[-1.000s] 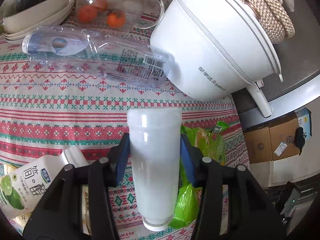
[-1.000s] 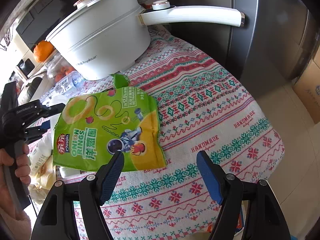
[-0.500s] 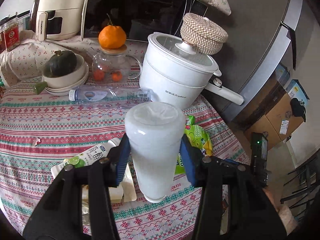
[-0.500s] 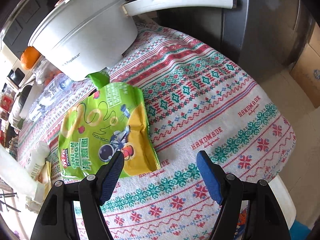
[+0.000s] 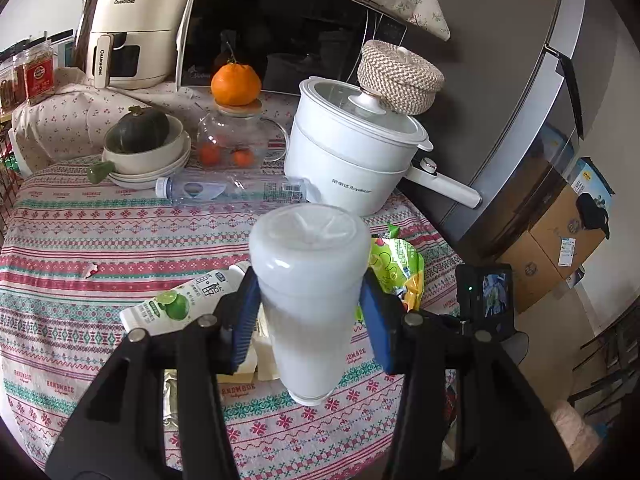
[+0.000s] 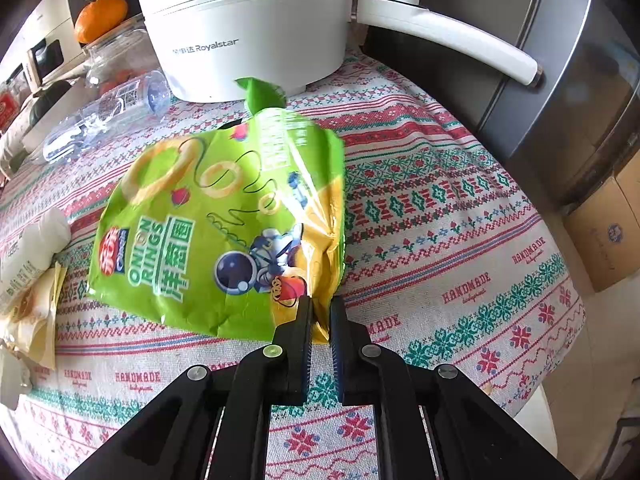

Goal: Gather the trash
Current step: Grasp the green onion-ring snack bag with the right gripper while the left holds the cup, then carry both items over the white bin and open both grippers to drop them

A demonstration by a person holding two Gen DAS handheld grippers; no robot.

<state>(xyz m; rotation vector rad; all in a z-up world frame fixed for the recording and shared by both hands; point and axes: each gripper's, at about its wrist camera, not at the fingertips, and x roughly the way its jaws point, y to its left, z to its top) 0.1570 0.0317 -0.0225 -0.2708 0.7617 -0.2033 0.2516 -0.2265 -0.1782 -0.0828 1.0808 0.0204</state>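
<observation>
Left gripper (image 5: pixel 310 312) clamped on a white plastic bottle (image 5: pixel 309 296), held up off the desk (image 5: pixel 60 248). Right gripper (image 6: pixel 319 320) closing, pinching the near corner of the green onion-rings bag (image 6: pixel 208 232), lying at 6 o'clock from the white pot (image 6: pixel 248 28). Glass jar (image 5: pixel 236 144) at 12 with small oranges inside, another orange (image 5: pixel 235 84) on its lid. Bowl (image 5: pixel 148 154) at 10 holding a dark squash (image 5: pixel 136 130). Clear empty bottle (image 5: pixel 232 190) lying flat.
</observation>
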